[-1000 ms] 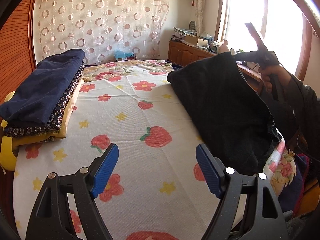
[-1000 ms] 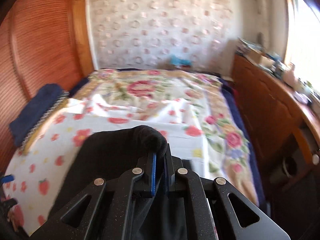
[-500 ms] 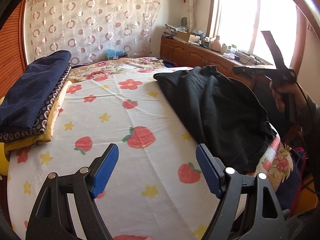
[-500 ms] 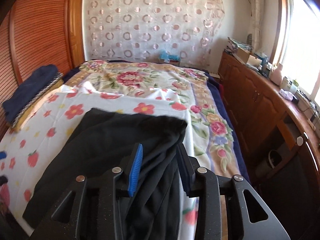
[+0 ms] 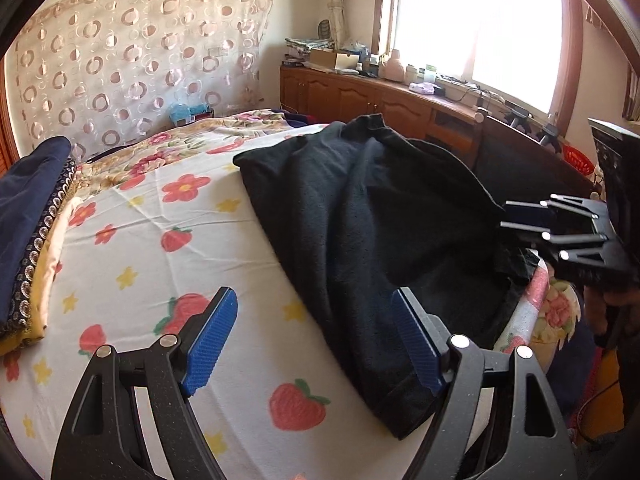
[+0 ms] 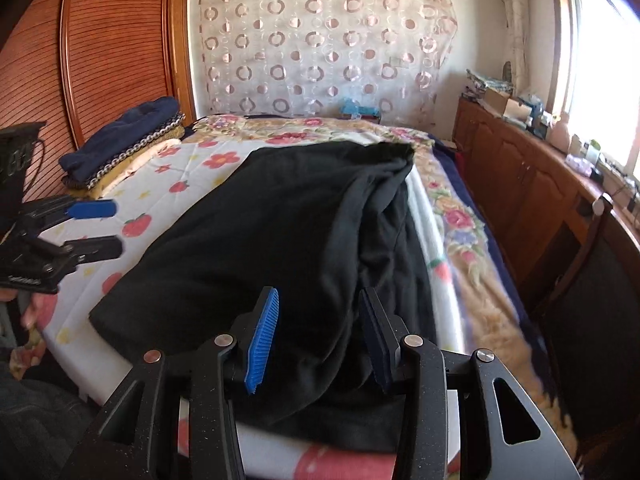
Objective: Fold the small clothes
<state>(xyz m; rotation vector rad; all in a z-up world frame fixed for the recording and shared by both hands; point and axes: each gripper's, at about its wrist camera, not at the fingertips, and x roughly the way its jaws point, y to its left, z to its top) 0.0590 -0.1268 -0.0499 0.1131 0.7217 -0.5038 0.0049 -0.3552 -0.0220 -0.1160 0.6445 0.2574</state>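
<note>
A black garment (image 5: 360, 232) lies loosely spread on the right side of the bed, one end over the near edge; it fills the middle of the right wrist view (image 6: 280, 232). My left gripper (image 5: 316, 336) is open and empty, hovering above the sheet at the garment's left edge. My right gripper (image 6: 320, 336) is open just above the garment's near end, holding nothing. It also shows at the right of the left wrist view (image 5: 520, 220), and the left gripper shows at the left of the right wrist view (image 6: 104, 228).
The bed carries a white strawberry-and-flower sheet (image 5: 132, 264). A stack of folded clothes (image 5: 28, 216) sits at its left edge, also in the right wrist view (image 6: 128, 144). A wooden cabinet (image 6: 520, 184) and a dark chair (image 6: 592, 280) stand along the right.
My right gripper opened and let go of the black garment, which dropped flat onto the bed. The right gripper then came down low to its near end. My left gripper stayed open.
</note>
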